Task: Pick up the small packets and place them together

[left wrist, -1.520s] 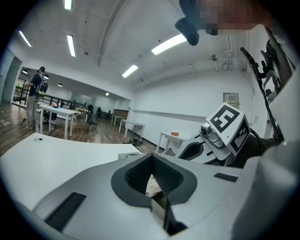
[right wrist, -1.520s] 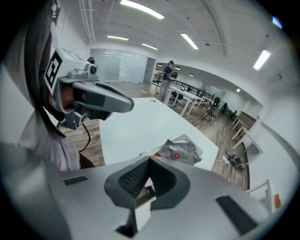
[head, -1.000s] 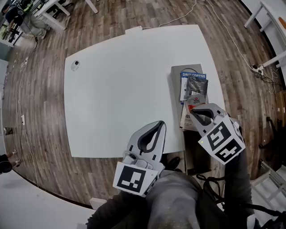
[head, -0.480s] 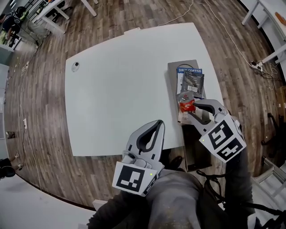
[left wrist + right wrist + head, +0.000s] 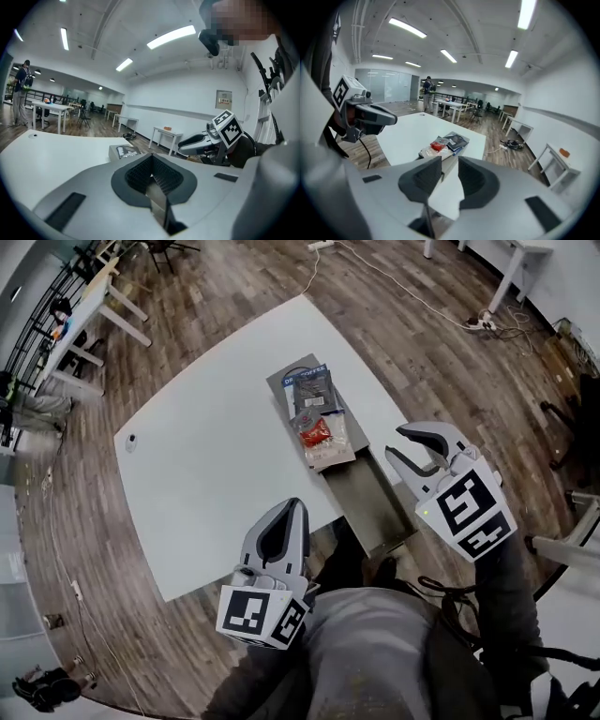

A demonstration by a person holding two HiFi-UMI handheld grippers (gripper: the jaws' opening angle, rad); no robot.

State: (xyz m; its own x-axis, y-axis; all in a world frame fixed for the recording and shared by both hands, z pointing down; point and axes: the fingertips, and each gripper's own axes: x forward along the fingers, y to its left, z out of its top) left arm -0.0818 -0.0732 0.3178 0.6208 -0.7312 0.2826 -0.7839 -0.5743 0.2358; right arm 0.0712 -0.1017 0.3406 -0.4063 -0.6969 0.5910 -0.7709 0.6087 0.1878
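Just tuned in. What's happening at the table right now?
A person holds a gripper in each hand. Several small packets lie gathered in a pile at the far end of a grey tray on the white table, a red and clear packet on top. The right gripper hangs beside the tray near the table's edge, jaws apart and empty. The left gripper is shut, holds nothing and sits close to the person's body.

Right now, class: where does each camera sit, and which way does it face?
Head view: on the person's head, looking down at the table; left gripper, right gripper, torso show.
Left gripper view: on the left gripper, facing across the table past shut jaws.
Right gripper view: on the right gripper, facing past open jaws.
Both gripper views share the packets.
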